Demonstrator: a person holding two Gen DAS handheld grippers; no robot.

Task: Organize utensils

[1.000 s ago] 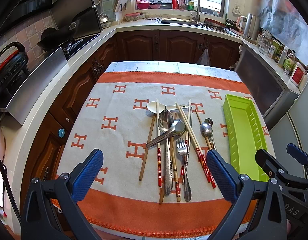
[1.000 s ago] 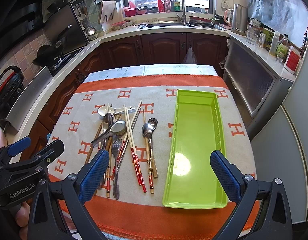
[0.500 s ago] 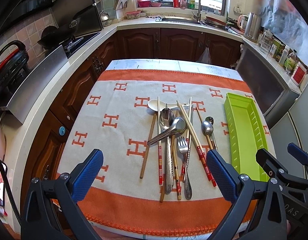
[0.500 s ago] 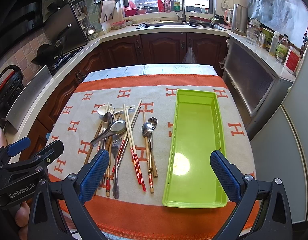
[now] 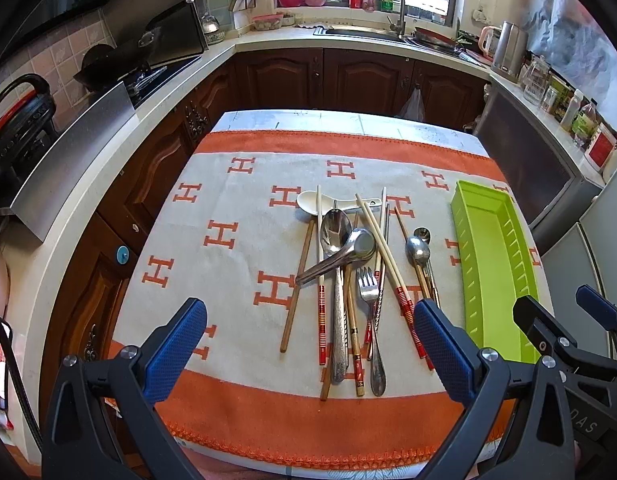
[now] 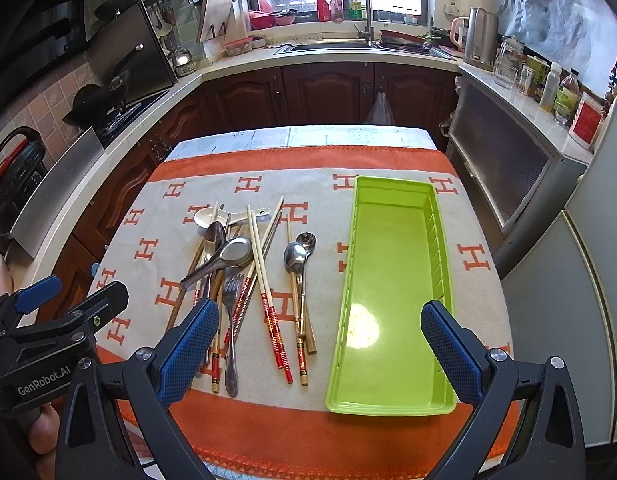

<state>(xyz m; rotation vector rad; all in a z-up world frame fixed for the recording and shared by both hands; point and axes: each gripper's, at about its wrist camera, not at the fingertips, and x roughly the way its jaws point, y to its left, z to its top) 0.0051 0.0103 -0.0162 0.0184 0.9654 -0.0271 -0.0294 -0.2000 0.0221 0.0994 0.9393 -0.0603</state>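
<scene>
Our left gripper hangs with jaws spread wide and nothing between them, above the near orange border of the cloth; our right gripper is likewise spread and unloaded, over the near end of the tray. Against the views a second back, little has changed: the left view has crept slightly forward and down toward the pile, while the right view reads almost the same. We take this as the approach just starting. Nothing is gripped yet, and no utensil has shifted. The pile lies mid-cloth, just left of the tray: chopsticks, metal spoons, a fork and a white spoon crossed over one another, with a ladle-like spoon lying across the top. The tray sits apart from the pile and holds nothing, so all the sorting is still ahead.
</scene>
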